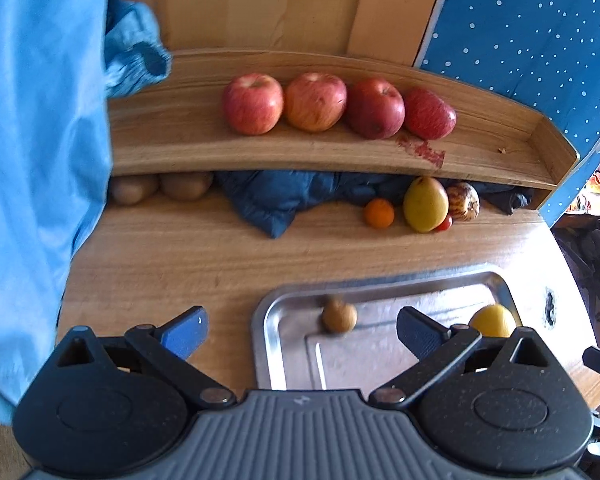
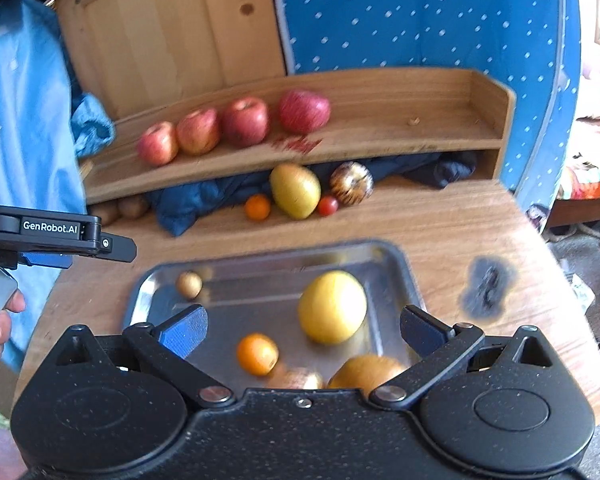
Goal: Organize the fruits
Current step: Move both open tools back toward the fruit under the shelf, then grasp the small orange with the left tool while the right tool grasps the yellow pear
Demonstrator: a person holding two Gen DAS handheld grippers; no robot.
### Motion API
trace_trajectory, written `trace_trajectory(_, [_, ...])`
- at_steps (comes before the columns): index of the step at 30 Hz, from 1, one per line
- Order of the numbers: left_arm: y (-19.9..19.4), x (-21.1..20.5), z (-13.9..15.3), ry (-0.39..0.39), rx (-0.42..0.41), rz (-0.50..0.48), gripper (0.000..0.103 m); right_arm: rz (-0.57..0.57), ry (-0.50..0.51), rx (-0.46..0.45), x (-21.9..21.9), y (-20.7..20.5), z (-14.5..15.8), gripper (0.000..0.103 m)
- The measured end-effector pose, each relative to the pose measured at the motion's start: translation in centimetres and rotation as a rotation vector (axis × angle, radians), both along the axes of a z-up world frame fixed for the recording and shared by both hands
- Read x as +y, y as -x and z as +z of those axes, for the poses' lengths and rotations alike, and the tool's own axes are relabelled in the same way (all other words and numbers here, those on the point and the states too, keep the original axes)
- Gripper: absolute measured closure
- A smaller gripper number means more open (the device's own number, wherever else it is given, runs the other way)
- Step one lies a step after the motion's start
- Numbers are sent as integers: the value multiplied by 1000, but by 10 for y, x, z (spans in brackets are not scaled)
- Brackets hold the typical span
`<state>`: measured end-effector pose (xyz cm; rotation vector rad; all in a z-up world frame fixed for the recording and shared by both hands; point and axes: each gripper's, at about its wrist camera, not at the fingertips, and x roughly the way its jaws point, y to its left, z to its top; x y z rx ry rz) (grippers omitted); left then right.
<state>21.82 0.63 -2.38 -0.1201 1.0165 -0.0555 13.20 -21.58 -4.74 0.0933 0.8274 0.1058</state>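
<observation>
The wooden table (image 2: 440, 216) carries everything; the steel tray (image 2: 396, 264) near its front edge serves as the landmark. Behind the tray a wooden shelf (image 1: 300, 148) holds 4 red apples (image 1: 314, 102) in a row, touching side to side. Under that shelf, behind the tray, lies a dark blue cloth (image 1: 276, 200), with a yellow-green mango (image 2: 295, 191), a striped round fruit (image 2: 352, 183), a small orange (image 2: 257, 207) and a cherry tomato (image 2: 327, 205) clustered just in front of it. 2 brown kiwis (image 1: 168, 186) sit behind the tray's left side. Inside the tray rest a yellow lemon (image 2: 332, 307), another orange (image 2: 257, 354), a small brown fruit (image 2: 189, 284) at the far left corner and 2 brownish fruits at the near edge, half hidden. The left gripper (image 1: 300, 330) hangs over the tray's left rim, fingers spread, empty. The right gripper (image 2: 304, 330) hangs over the tray's near side, fingers spread, empty.
</observation>
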Motion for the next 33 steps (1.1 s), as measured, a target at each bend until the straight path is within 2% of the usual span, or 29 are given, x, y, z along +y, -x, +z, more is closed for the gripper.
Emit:
trace_trajectory(8, [-37,-14,-2,-12,-18,-69,1,-58,3,-76,-1,-18,4,1])
trace_trajectory(14, [-60,-18,-12,-18,-11,-125,1,-85,1,-93,0,-35,2,1])
trace_trajectory(27, [-93,-34,-46,-8,-66,-354,1,-10,4,-7,4,-105,-10,1])
trace_trajectory(33, [-106,-50,-63,-49,-75,-472,1,4,-6,52,7,-143,-21,1])
